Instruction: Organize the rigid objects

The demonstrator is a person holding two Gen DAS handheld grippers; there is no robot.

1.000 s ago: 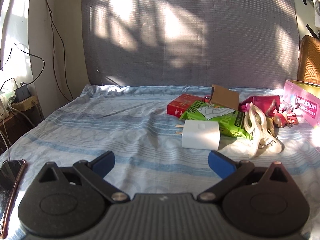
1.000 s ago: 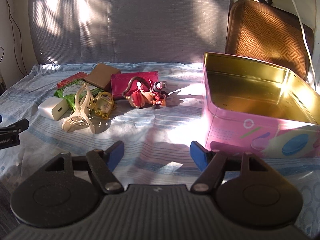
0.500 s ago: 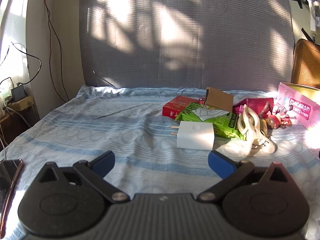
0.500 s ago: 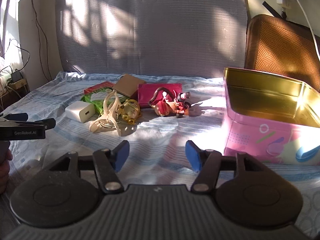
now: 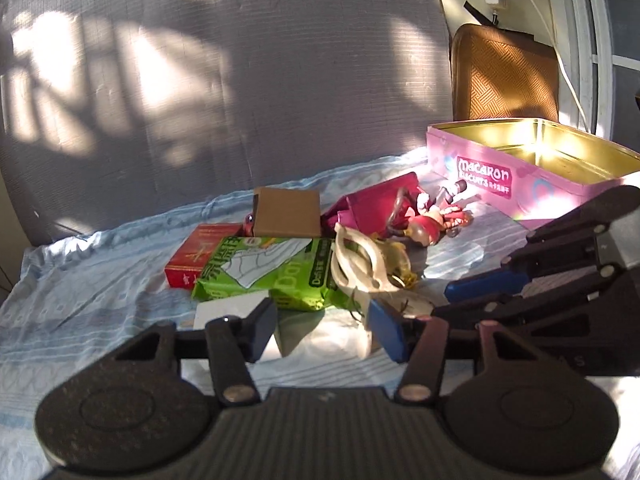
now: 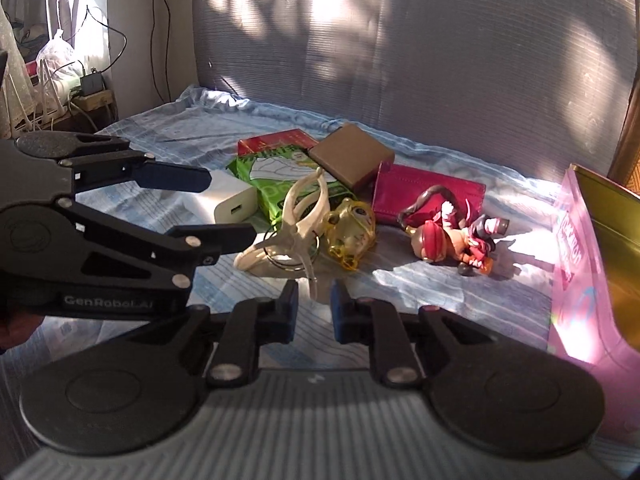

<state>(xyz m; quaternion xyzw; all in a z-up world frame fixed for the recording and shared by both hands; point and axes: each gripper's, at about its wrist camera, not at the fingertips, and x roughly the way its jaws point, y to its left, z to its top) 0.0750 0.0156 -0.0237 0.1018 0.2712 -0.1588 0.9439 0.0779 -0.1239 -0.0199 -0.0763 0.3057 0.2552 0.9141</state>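
A pile lies on the blue bedsheet: a white charger [image 5: 228, 312] [image 6: 224, 206], a green packet [image 5: 272, 276] [image 6: 272, 188], a red box [image 5: 196, 256], a brown box [image 5: 286, 212] [image 6: 352, 158], a magenta pouch [image 6: 424, 196], a cream clip [image 5: 360, 264] [image 6: 296, 216], a yellow keychain [image 6: 352, 228] and a red figurine [image 5: 432, 220] [image 6: 452, 236]. My left gripper [image 5: 324, 330] is open around the charger's right end; it shows in the right wrist view [image 6: 224, 208]. My right gripper [image 6: 314, 312] is open a little, just before the clip's tip; it shows in the left wrist view [image 5: 468, 300].
An open pink macaron tin [image 5: 532, 172] [image 6: 588, 248] with a gold inside stands at the right. A grey padded backboard [image 5: 240, 80] rises behind the pile. A woven brown cushion [image 5: 504, 76] leans behind the tin. Cables and a power strip [image 6: 88, 88] sit off the bed's left.
Both grippers have moved in close to the pile. The left one has come up to the charger and the right one to the clip, with its jaws narrowed.
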